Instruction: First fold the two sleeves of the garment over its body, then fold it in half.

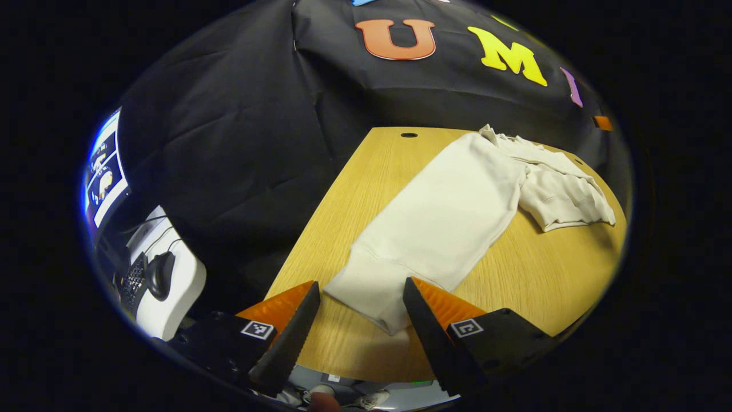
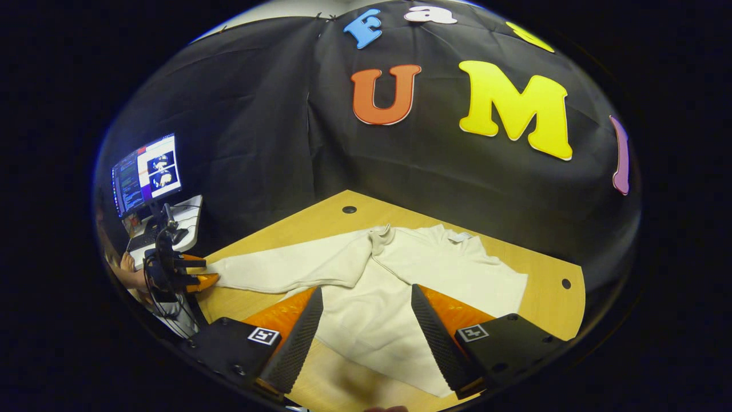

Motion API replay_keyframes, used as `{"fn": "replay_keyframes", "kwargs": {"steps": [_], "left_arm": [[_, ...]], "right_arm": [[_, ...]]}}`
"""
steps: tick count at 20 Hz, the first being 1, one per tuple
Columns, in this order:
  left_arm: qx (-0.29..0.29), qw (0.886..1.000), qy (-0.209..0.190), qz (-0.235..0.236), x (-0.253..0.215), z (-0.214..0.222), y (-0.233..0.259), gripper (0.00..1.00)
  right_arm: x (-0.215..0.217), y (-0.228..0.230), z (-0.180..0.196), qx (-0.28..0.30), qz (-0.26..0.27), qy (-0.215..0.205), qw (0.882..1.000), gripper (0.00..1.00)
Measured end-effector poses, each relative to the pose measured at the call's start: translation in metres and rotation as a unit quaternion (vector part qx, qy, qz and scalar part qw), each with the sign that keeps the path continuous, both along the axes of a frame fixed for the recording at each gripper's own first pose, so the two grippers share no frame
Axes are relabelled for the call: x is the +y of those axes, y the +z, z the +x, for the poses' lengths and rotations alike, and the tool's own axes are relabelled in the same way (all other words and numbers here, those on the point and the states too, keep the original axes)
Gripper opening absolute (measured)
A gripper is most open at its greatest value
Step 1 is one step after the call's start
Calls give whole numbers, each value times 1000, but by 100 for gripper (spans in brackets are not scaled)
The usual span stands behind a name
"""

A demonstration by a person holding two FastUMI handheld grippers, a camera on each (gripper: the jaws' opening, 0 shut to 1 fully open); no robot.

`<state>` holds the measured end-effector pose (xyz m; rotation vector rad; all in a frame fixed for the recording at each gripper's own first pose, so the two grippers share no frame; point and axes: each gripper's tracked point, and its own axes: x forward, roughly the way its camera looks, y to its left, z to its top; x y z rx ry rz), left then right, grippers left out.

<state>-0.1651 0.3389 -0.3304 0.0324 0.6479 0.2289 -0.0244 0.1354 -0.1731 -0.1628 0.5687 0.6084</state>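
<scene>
With the cream sweatshirt [image 2: 400, 286] spread on the wooden table [image 1: 366, 189], the first sleeve fold looks in hand: the left gripper [image 1: 360, 312] stands spread at the outstretched sleeve's cuff [image 1: 372, 292], which it must pinch and carry over the body, while the right gripper [image 2: 366, 320] hovers spread above.

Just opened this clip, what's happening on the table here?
A person is working on a cream sweatshirt spread on a wooden table, holding a two-finger tool in each hand. The left tool is open, its fingers straddling the cuff of one outstretched sleeve; the right gripper view shows that same tool at the cuff. The right tool hangs open over the sweatshirt's body. That sleeve still lies stretched out, not yet folded over the body.
</scene>
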Motion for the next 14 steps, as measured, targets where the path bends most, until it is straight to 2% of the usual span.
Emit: {"fn": "replay_keyframes", "kwargs": {"steps": [1,3,4,5,6,7,8,9,11,13,14], "left_arm": [[-7,1000,8,-22,-1,-1,-1,88],[-10,999,8,-30,-4,-1,0,83],[-5,1000,1,-30,-7,2,1,88],[0,999,-6,-35,-9,4,0,80],[7,999,-13,-40,-12,7,0,67],[12,999,-17,-47,-15,6,-1,45],[18,998,-16,-59,-19,8,0,38],[24,997,-14,-73,-19,9,0,21],[29,994,-12,-103,-26,10,4,10],[22,996,-9,-89,-25,13,16,5],[13,996,-7,-85,-26,16,25,4]], "right_arm": [[2,6,-1,-6,3,0,1000,96],[2,16,-1,-14,11,-1,1000,94],[2,20,-2,-17,15,-5,1000,94],[-1,22,-2,-17,17,-9,1000,97],[-3,22,-3,-16,20,-13,1000,94],[-7,22,-4,-16,20,-17,1000,96],[-12,23,-4,-16,20,-21,999,97],[-16,23,-3,-17,21,-26,999,97],[-28,25,-3,-18,24,-39,999,94],[-39,27,-2,-19,28,-52,998,96],[-46,28,-1,-21,30,-59,998,94]]}}
